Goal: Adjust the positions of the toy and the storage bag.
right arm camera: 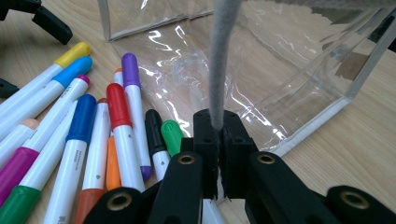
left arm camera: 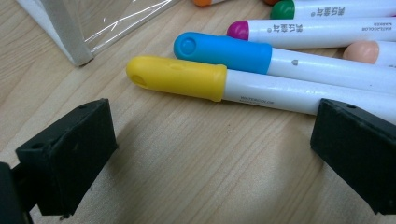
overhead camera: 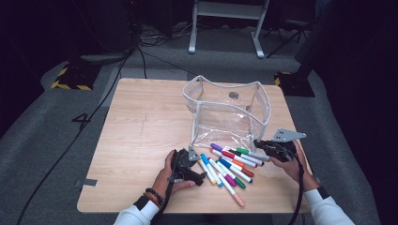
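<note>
yellow marker (left arm camera: 196,80) barrel reads "watercolor marker" in small grey print

- A clear plastic pouch (overhead camera: 230,115) with white-trimmed edges is stood upright and open-topped on the table; its near rim is pinched at a grey edge strip (right arm camera: 219,70).
- Coloured-cap markers (overhead camera: 227,166) are scattered flat just before it, the yellow-capped marker (left arm camera: 187,77) outermost.

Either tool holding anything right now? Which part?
Right tool is shut on the grey edge strip of the clear plastic pouch, at its rim. Left tool is open and holds nothing; the yellow-capped marker lies just ahead of it.
</note>
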Demonstrator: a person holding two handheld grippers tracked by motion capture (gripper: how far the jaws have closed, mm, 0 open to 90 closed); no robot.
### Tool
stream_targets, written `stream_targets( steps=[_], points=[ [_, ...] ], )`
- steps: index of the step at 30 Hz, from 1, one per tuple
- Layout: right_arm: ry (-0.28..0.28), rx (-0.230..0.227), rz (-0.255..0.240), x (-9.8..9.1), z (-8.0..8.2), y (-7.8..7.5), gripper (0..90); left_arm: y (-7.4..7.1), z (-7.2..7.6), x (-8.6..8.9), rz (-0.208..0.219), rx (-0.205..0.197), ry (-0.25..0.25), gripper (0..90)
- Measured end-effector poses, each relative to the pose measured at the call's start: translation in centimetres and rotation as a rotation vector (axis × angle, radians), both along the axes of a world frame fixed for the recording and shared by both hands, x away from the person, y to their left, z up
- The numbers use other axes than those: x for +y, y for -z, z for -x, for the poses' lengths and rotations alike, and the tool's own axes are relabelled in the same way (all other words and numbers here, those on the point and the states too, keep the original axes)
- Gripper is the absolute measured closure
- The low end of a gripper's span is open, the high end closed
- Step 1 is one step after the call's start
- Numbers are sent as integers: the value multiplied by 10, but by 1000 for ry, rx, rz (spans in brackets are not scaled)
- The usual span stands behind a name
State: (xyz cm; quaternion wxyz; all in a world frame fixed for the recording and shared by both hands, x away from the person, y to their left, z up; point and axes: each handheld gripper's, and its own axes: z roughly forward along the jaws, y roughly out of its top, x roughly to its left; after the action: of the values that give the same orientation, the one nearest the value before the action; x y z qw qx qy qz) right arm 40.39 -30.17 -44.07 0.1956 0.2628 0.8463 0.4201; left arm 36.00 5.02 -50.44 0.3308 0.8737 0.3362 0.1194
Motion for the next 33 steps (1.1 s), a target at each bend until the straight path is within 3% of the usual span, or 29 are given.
stream_targets(
  steps=[4,8,12,15,19,23,26,33],
  points=[
    [10,5,-21,-4,0,1,855,0,1,4,2,-4,6,3],
    [33,1,-19,-6,-1,2,684,0,4,12,2,-1,14,3],
    [26,54,-24,-19,-2,5,585,0,8,22,2,1,25,3],
    [-9,110,-12,-29,2,13,557,0,12,26,2,-2,34,4],
    [-72,148,28,-31,7,23,586,0,20,33,2,-1,55,4],
    [-115,164,51,-22,6,30,612,1,29,40,6,-1,70,4],
    [-108,155,98,-15,4,34,635,1,35,47,5,1,79,4],
    [-99,164,91,-15,-2,38,684,1,42,67,3,0,82,5]
  ],
)
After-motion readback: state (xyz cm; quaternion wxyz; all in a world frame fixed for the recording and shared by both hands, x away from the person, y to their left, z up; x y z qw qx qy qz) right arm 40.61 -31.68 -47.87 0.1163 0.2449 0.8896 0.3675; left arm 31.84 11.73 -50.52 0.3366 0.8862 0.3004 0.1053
